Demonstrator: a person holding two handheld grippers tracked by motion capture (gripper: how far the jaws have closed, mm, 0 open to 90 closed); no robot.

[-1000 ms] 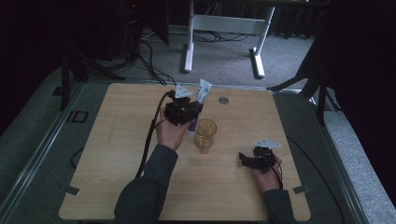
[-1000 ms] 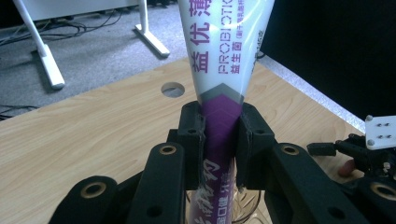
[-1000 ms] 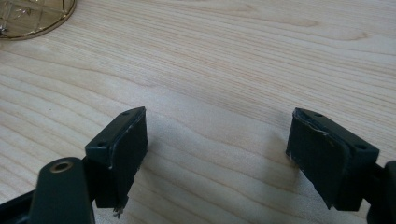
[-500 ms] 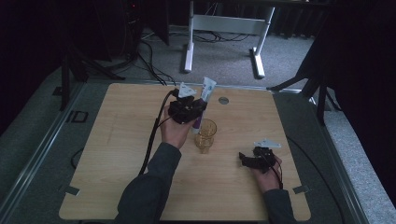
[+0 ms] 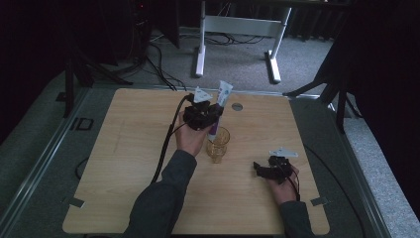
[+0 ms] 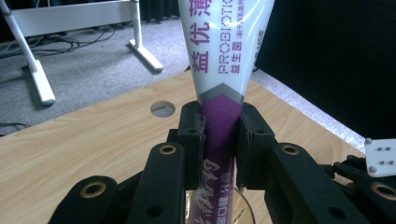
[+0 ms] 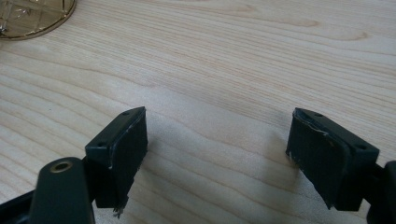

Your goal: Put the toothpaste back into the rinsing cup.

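Observation:
A white and purple toothpaste tube [image 5: 224,94] stands nearly upright, cap end down, and my left gripper [image 5: 214,115] is shut on its purple part. Its lower end dips into the mouth of an amber glass cup [image 5: 218,145] standing mid-table. In the left gripper view the pads [image 6: 195,140] squeeze the tube [image 6: 224,56] from both sides, with the cup's rim [image 6: 247,211] just below. My right gripper [image 5: 260,168] rests low on the table to the right of the cup, open, with bare wood between its jaws [image 7: 217,144]. The cup's base [image 7: 32,16] lies at that view's top left.
A round cable hole [image 5: 237,106] sits in the wooden table [image 5: 124,148] behind the cup. A white desk frame [image 5: 237,29] stands on the grey carpet beyond the far edge. The other gripper's grey plate [image 6: 380,158] shows at the right of the left gripper view.
My left gripper has shifted slightly right with the tube, bringing its lower end from beside the cup to over its mouth. The right gripper has stayed put.

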